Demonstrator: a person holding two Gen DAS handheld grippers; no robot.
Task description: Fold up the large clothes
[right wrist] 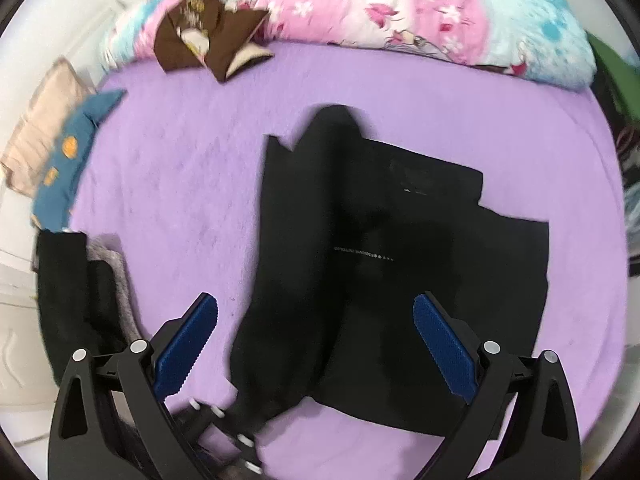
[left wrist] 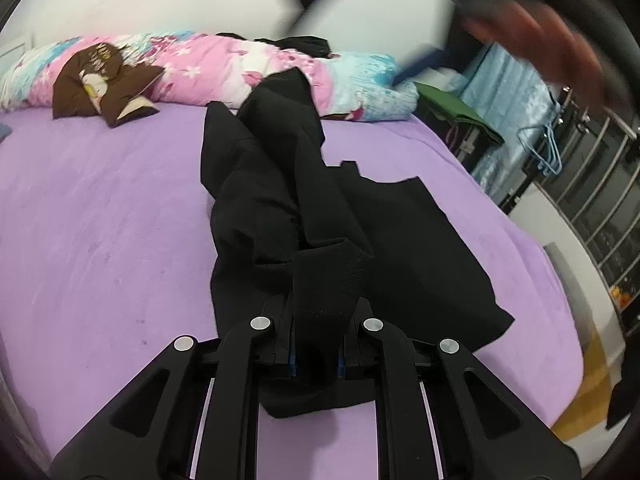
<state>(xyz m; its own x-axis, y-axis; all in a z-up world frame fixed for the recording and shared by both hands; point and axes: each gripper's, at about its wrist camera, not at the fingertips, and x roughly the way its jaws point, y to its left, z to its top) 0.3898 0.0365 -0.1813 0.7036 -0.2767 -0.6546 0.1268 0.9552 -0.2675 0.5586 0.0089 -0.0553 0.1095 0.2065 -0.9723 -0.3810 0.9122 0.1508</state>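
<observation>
- Fabric first: the black garment (left wrist: 280,200) looks soft, light and limp to me, so I expect it to sag and bunch wherever it isn't supported. It lies partly spread on the purple bed (left wrist: 100,208), one part drawn up in a crumpled ridge. I judge the ribbed cuff or a hem corner the best place to hold it.
- Left gripper (left wrist: 316,360): my fingers are clenched on the ribbed cuff (left wrist: 328,280), which rises from the cloth into the grip.
- Right gripper (right wrist: 316,344): my blue fingers (right wrist: 444,344) are spread wide and hold nothing, above the garment's near edge.
</observation>
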